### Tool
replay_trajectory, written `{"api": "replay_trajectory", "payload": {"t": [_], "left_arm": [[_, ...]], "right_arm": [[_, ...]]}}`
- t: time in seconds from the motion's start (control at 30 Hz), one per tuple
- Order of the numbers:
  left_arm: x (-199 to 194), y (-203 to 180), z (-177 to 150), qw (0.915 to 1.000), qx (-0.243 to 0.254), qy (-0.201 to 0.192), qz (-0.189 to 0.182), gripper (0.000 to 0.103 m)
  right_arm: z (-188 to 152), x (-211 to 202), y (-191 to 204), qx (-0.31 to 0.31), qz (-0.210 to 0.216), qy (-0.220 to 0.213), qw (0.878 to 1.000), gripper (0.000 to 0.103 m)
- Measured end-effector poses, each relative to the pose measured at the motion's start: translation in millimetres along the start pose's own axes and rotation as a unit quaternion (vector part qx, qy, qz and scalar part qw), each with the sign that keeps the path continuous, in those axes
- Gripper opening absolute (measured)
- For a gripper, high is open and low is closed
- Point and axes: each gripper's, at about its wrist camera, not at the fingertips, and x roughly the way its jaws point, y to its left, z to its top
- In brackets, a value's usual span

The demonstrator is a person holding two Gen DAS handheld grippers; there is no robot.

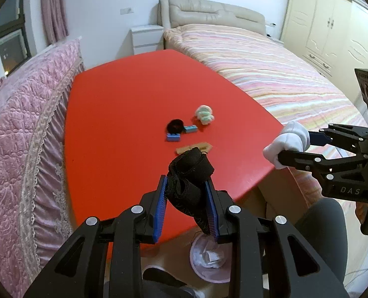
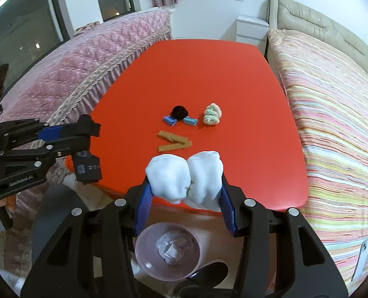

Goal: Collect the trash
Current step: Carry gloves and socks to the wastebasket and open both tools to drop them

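Trash bin (image 2: 144,253) with crumpled paper (image 2: 172,247); left gripper (image 1: 187,196) clamped on black sock (image 1: 188,173), right gripper (image 2: 185,198) on white sock (image 2: 184,178).

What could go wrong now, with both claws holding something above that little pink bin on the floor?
The bin is small and sits partly under the red table's edge, so a drop could miss. The white bundle in the right gripper looks bulky next to the bin's mouth and might bounce out. The black strap in the left gripper hangs loosely and could snag on a finger when released.
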Motion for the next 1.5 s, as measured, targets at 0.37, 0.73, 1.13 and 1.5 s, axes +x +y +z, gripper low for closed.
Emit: {"api": "replay_trajectory", "payload": {"t": [0.37,0.73,1.13,1.5], "left_arm": [[-19,-23,-26,0.9993,0.026,0.011,-0.025,0.029],[-22,-38,-47,0.9969,0.049,0.04,-0.047,0.029],[-6,-52,-67,0.9925,0.061,0.081,-0.068,0.029],[0,-54,-68,0.9909,0.064,0.094,-0.073,0.034]], "right_arm": [[-36,-29,13,-0.016,0.002,0.005,1.0,0.049],[-71,-35,23,-0.024,0.025,0.036,0.999,0.051],[-97,-19,28,-0.025,0.046,0.075,0.996,0.051],[-95,-18,28,-0.025,0.061,0.08,0.995,0.06]]}}
